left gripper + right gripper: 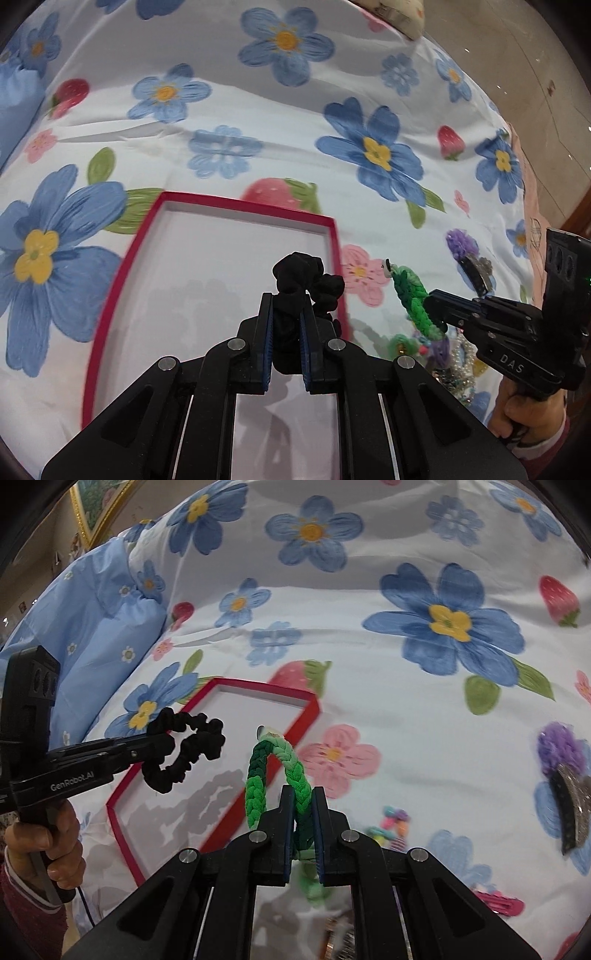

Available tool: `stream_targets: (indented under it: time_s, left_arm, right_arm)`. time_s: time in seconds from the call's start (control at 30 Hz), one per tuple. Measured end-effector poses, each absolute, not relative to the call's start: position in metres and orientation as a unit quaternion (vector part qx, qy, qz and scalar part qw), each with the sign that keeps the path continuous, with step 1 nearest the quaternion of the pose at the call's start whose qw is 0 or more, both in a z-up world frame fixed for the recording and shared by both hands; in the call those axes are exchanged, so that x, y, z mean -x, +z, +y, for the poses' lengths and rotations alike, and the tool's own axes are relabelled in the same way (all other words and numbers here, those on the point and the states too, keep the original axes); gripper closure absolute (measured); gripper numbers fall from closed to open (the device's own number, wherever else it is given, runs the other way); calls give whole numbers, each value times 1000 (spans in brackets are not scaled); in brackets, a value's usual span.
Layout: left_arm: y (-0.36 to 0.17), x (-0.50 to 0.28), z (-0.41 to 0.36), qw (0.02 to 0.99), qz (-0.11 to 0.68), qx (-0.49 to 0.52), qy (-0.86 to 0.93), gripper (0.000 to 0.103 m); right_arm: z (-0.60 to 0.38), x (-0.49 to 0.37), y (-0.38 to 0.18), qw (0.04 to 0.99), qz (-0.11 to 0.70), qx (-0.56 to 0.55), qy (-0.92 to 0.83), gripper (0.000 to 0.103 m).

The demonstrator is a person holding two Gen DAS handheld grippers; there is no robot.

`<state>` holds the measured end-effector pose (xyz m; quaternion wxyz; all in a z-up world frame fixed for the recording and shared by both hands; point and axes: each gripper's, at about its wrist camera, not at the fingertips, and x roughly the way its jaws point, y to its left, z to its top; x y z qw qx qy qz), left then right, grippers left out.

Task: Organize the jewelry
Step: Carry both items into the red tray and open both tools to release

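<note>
My left gripper is shut on a black scrunchie and holds it above the right edge of a red-rimmed white tray. In the right wrist view the scrunchie hangs from the left gripper over the tray. My right gripper is shut on a green braided hair tie, held just right of the tray. It shows in the left wrist view too, held by the right gripper.
A floral bedsheet covers the surface. A purple fuzzy hair clip and a glittery clip lie to the right. A pile of beads and colourful pieces lies below the right gripper. A blue pillow is at the left.
</note>
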<state>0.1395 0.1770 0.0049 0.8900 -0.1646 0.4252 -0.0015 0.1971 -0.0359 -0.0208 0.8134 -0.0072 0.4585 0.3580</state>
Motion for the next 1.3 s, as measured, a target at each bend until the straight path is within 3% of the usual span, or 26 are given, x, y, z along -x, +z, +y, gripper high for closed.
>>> stream_targets:
  time_s: [0.47,0.93,1.07,1.3]
  left_arm:
    - [-17,-150,237,886,422,190,41,93]
    - [-67,-177,253,856,474,201,57,91]
    - [-71,-178,252,854,480,191,64,87]
    - [-63,-173,252,858,475,181,75,63]
  right_arm:
    - [58,-211,-32,795,460,31,394,94]
    - [101,-230,-72,781,490,84,379,94]
    - [103,-230,-79,778,495,92,375,93]
    - [103,-230,-76,776,496,88,379,85]
